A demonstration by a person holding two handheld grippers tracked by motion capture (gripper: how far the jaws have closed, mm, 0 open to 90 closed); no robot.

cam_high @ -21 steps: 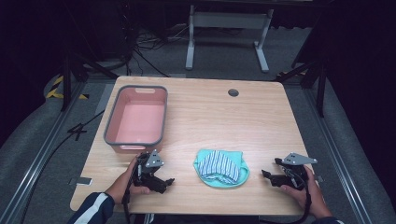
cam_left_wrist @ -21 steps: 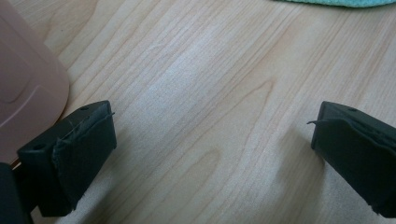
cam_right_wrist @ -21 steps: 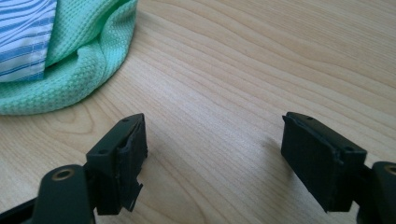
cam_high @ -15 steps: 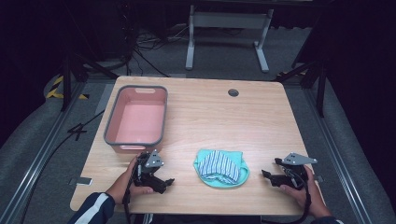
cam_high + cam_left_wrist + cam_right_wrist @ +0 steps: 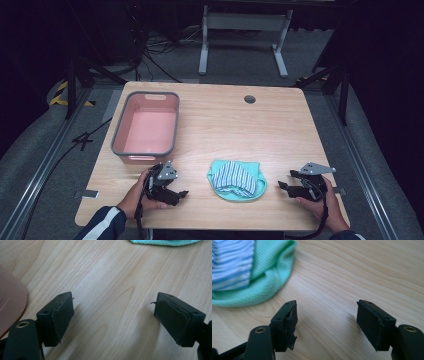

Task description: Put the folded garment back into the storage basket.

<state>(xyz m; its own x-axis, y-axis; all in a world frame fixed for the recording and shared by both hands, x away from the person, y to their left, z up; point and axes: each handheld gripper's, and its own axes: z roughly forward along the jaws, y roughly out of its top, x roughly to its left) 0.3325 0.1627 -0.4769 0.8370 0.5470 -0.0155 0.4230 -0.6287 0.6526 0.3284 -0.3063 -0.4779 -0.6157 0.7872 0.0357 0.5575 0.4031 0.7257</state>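
both grippers – left gripper [image 5: 181, 194], right gripper [image 5: 283, 187] – gape beside the cloths [image 5: 236, 179].

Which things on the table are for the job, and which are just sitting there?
For the job:
- striped cloth lying on the green cloth, between both grippers
- left gripper, jaws open, holding nothing
- right gripper, jaws open, holding nothing
- probably the pink bin, empty and close by

Just there:
- round hole in the table
- metal stand behind the table
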